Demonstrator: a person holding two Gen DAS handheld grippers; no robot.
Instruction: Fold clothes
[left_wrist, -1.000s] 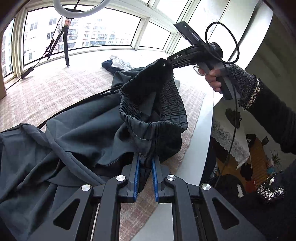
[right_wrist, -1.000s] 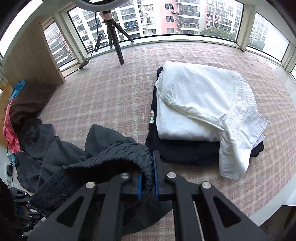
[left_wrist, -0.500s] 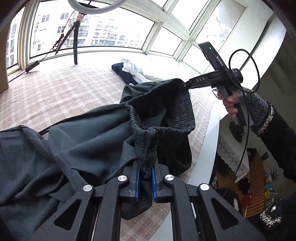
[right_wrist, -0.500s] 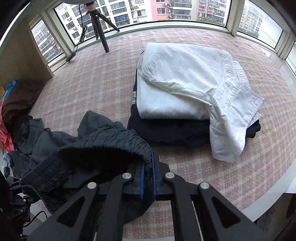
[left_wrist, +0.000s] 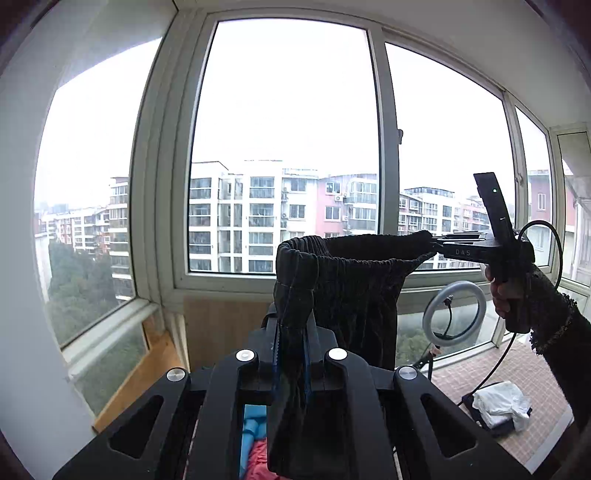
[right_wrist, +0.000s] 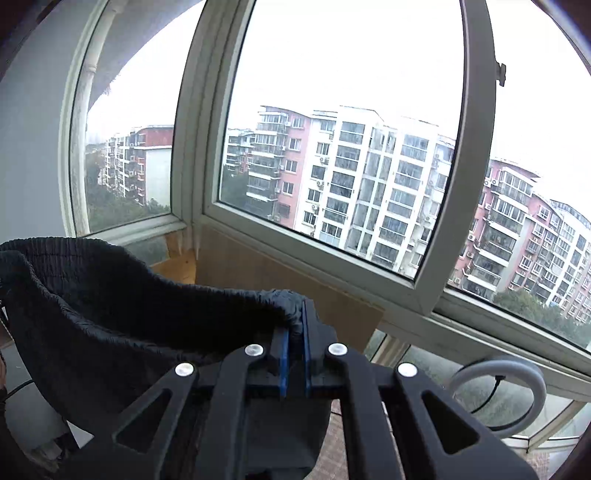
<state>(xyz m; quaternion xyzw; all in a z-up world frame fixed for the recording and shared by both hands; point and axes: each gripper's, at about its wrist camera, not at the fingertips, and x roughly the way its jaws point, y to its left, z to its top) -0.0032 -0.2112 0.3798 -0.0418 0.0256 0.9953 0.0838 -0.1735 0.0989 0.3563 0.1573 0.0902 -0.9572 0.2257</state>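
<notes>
The big window (left_wrist: 284, 147) fills most of both views, its pale frames running top to bottom, with white and pink apartment blocks (right_wrist: 369, 192) outside under a flat grey sky. Below the sill, a wooden panel (left_wrist: 221, 332) sits at lower centre of the left view.

In front of all that hangs the dark garment (left_wrist: 343, 295), held up in the air by its ribbed elastic waistband. The band is stretched almost level across the middle of the left view, and the cloth drops from it, hiding the lower part of the window and part of the panel behind. In the right view the same band curves in from the left edge to the centre.

The left gripper (left_wrist: 291, 354) at bottom centre is clamped on one end of the waistband, cloth bunched between its blue pads. The right gripper (right_wrist: 293, 350) is pinched on the other end; in the left view a hand (left_wrist: 506, 295) in a dark knit sleeve grips its handle at the right edge.

A ring light (left_wrist: 452, 314) stands at the right, partly behind the hanging cloth. Lower right, a folded white piece (left_wrist: 498, 404) lies on a checked mat (left_wrist: 532, 373). Blue and red cloth (left_wrist: 255, 439) peeks between the left gripper's arms.
</notes>
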